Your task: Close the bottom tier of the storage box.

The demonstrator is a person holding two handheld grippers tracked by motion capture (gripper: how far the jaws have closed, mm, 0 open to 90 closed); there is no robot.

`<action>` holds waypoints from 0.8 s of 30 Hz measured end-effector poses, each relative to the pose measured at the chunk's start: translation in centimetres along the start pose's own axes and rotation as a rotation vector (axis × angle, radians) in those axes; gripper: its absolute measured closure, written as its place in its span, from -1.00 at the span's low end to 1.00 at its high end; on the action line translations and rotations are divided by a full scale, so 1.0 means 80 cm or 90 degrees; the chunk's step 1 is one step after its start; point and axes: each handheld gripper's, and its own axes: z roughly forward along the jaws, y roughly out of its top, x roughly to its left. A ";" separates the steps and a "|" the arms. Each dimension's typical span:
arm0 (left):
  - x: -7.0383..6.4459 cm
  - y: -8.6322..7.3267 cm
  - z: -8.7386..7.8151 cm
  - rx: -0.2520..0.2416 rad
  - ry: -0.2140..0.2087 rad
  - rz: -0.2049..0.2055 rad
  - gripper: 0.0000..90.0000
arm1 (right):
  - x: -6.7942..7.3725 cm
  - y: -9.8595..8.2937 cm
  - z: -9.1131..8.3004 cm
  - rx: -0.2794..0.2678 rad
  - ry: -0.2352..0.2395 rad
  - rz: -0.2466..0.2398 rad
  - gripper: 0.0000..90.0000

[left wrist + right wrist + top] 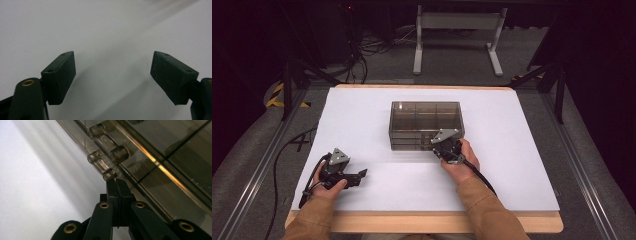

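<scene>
A: Right tongs [443, 146] are up against the front of the smoked plastic drawer box [426, 114], which sits a little beyond the middle of the white table [362, 115]. From the right gripper view the tips look pressed together, just below the lowest clear handle [102, 166]. Pinching anything?

B: Nothing I can make out. The pads meet flat, with the tip touching or nearly touching the end knob of that handle. A second handle [109, 141] sits above it on the next drawer up.

A: So how far along?

B: Early, I'd judge. In the high view every drawer front lines up flush with the box, so nothing is pulled open yet. The grip on a handle has yet to be made, and the pull comes after.

A: And the left tongs [361, 175]?

B: Spread wide, low over bare table near the front left, well apart from the box. The left gripper view has both pads [61, 75] open over plain white surface.

A: Room to work?

B: Plenty. Open table lies between the box front and the near edge, so a drawer can slide toward the person freely. The tight spot is at the handle itself: the tongs must open and fit around that thin bar close against the drawer face.
</scene>
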 end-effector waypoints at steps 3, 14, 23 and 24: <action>0.000 0.000 0.000 -0.001 -0.001 -0.001 -0.53 | 0.001 0.001 -0.006 -0.003 0.002 -0.006 1.00; -0.001 0.005 0.003 0.000 -0.006 0.001 -0.53 | -0.004 -0.002 -0.039 -0.043 0.039 0.004 0.93; 0.001 0.006 0.004 -0.004 -0.009 -0.003 -0.53 | -0.016 -0.016 -0.068 -0.070 0.088 0.018 0.46; 0.001 0.006 0.003 -0.002 -0.010 -0.002 -0.53 | -0.018 -0.017 -0.070 -0.075 0.092 0.020 0.40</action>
